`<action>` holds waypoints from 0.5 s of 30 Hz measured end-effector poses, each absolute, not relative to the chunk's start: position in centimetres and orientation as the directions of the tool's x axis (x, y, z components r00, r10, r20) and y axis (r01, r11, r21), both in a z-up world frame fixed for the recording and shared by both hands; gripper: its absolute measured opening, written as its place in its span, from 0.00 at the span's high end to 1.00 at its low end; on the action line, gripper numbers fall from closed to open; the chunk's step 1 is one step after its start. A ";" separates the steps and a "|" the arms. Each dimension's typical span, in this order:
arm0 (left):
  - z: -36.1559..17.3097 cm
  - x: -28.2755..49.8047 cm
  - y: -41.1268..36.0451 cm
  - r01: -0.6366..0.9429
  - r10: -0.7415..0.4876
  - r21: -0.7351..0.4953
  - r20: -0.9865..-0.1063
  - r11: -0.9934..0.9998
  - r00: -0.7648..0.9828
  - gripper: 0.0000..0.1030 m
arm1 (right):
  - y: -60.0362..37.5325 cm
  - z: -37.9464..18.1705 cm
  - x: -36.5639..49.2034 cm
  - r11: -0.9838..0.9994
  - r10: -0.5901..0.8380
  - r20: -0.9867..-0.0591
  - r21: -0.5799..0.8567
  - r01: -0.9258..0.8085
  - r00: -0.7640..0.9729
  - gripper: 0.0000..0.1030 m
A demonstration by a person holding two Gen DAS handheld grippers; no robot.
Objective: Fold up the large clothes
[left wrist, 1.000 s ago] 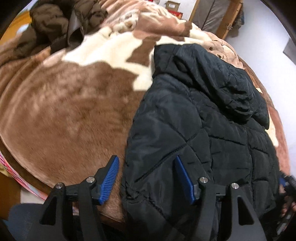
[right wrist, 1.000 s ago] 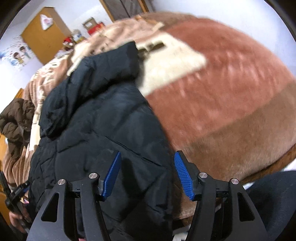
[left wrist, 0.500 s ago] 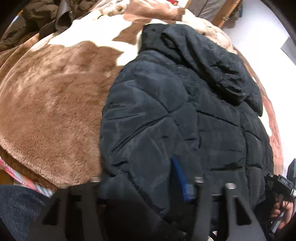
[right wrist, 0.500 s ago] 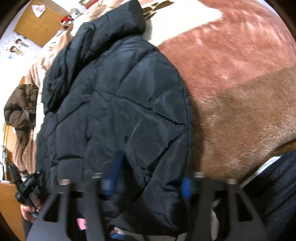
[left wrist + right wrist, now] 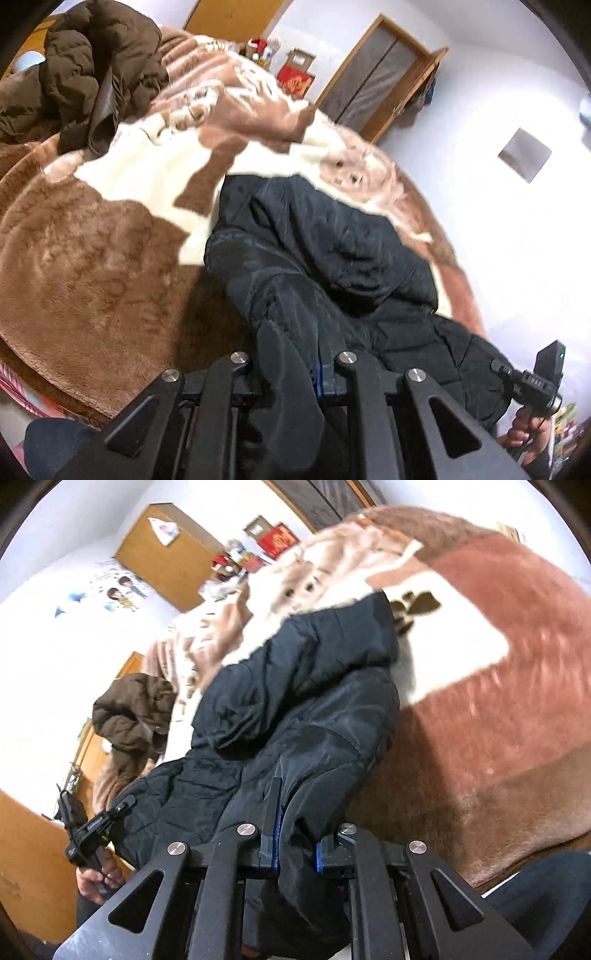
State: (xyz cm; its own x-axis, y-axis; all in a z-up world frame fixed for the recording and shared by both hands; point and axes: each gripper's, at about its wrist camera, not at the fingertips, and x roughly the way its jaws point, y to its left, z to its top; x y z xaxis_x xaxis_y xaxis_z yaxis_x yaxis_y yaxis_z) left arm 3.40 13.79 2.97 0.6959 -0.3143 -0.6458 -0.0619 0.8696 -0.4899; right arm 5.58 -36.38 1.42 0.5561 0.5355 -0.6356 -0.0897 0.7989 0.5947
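Note:
A black quilted hooded jacket point(image 5: 332, 251) point(image 5: 295, 709) lies on a bed, its near hem lifted off the blanket. My left gripper point(image 5: 291, 373) has its jaws closing on the hem's left corner, and a fold of black fabric is pinched between the blue pads. My right gripper point(image 5: 295, 838) has its jaws closing on the hem's right corner, with fabric bunched between its pads. The hood lies at the far end. Each view shows the other gripper held in a hand point(image 5: 528, 428) point(image 5: 96, 871) at the jacket's opposite side.
A brown and cream plush blanket point(image 5: 92, 251) point(image 5: 498, 701) covers the bed. A brown puffer coat point(image 5: 88, 66) point(image 5: 133, 709) is heaped at the far left. A wooden wardrobe point(image 5: 166, 554) and a door point(image 5: 376, 81) stand beyond the bed.
Both grippers went from wide open around the hem to pinching it, then rose, lifting the jacket's near edge off the blanket. Both views tilted up toward the room.

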 end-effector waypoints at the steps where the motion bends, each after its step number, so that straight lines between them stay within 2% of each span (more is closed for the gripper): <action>1: 3.3 3.0 14.0 -0.061 -0.320 -0.500 -0.638 0.864 0.701 0.85 | -36.3 1.5 5.1 0.794 0.540 -0.631 0.602 -0.089 0.557 0.88; 9: 2.6 -1.2 15.0 -0.081 -0.366 -0.560 -0.637 0.825 0.678 0.85 | -37.0 1.1 1.2 0.752 0.574 -0.617 0.657 -0.048 0.539 0.88; 15: 3.5 0.0 15.2 -0.074 -0.361 -0.564 -0.618 0.822 0.698 0.85 | -37.3 2.0 3.2 0.732 0.579 -0.584 0.680 -0.047 0.569 0.87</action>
State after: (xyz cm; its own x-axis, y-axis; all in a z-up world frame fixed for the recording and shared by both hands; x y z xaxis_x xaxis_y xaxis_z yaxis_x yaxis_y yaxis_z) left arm -0.01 15.19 3.49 0.6980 -0.3614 -0.6183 -0.0741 0.8223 -0.5643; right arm 3.21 -37.34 1.97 0.5686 0.5790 -0.5844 -0.0469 0.7320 0.6797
